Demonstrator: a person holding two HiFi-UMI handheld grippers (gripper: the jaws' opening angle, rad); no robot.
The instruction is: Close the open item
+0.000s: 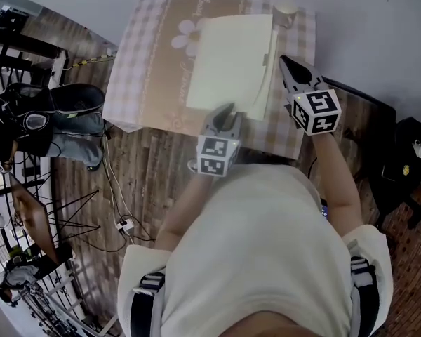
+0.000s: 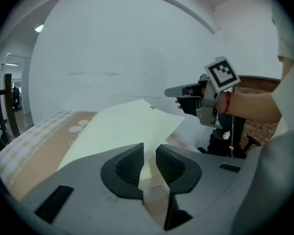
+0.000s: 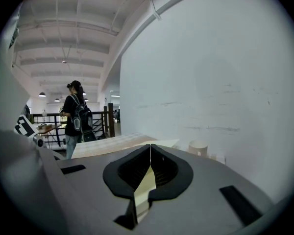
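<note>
A large pale cream book (image 1: 231,62) lies open on the checked tablecloth (image 1: 144,69), its top sheet raised and sloping (image 2: 122,126). My left gripper (image 1: 226,109) is at the book's near edge. Its jaws stand slightly apart (image 2: 149,153), with the sheet's edge in the gap and the pads not pressing on it. My right gripper (image 1: 284,62) is at the book's right edge, also seen from the side (image 2: 179,94). Its tips (image 3: 150,148) meet. A pale strip shows between the jaws behind them; I cannot tell whether a sheet is pinched.
A white cup (image 1: 286,10) stands at the table's far right corner (image 3: 198,147), close to the white wall. Bags (image 1: 63,114) sit left of the table and cables (image 1: 119,220) run over the wood floor. A person with a backpack (image 3: 76,114) stands far off.
</note>
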